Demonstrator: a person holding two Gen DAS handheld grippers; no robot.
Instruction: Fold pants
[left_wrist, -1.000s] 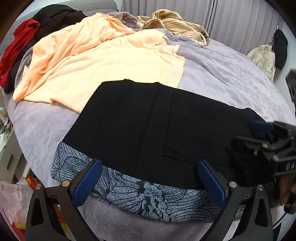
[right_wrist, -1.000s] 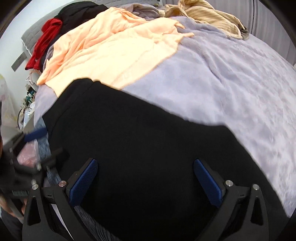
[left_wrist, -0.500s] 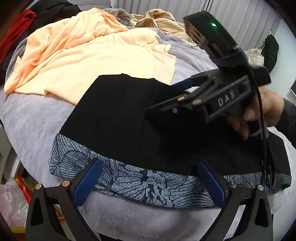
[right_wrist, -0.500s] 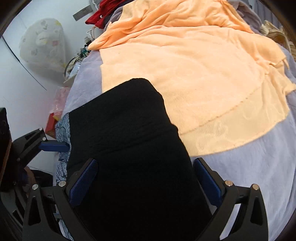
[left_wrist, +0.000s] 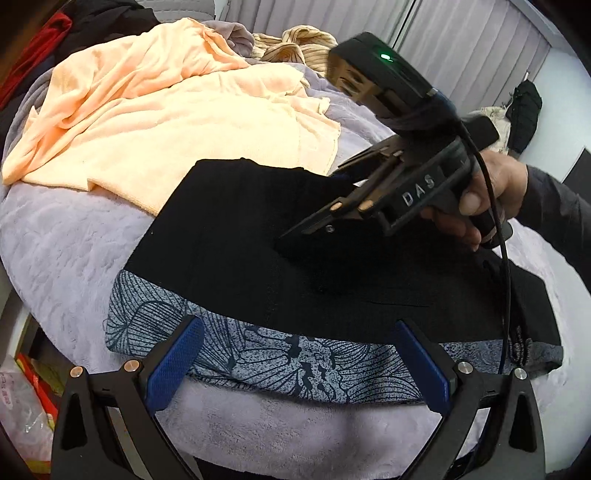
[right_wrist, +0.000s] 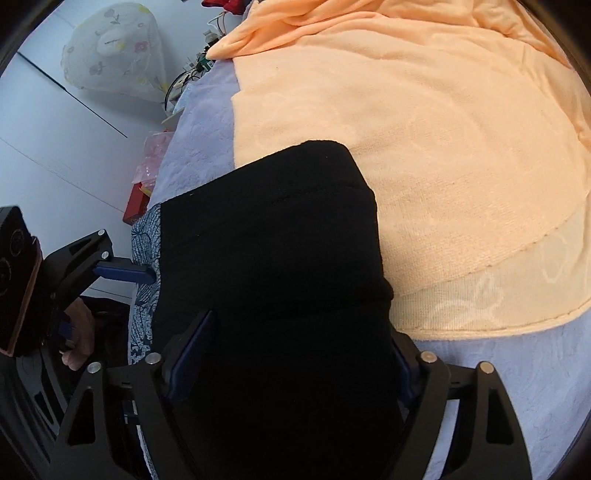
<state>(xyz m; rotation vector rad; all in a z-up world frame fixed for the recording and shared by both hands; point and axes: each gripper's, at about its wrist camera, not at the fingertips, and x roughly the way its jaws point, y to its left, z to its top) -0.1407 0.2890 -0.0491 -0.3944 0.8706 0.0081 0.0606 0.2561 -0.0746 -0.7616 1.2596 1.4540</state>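
Black cloth of the pants is bunched between the right gripper fingers, which are closed in on the fold; the right pad is mostly hidden. Left gripper is held spread wide, empty, over the patterned hem. Pants are laid on a lilac blanket, touching an orange towel.
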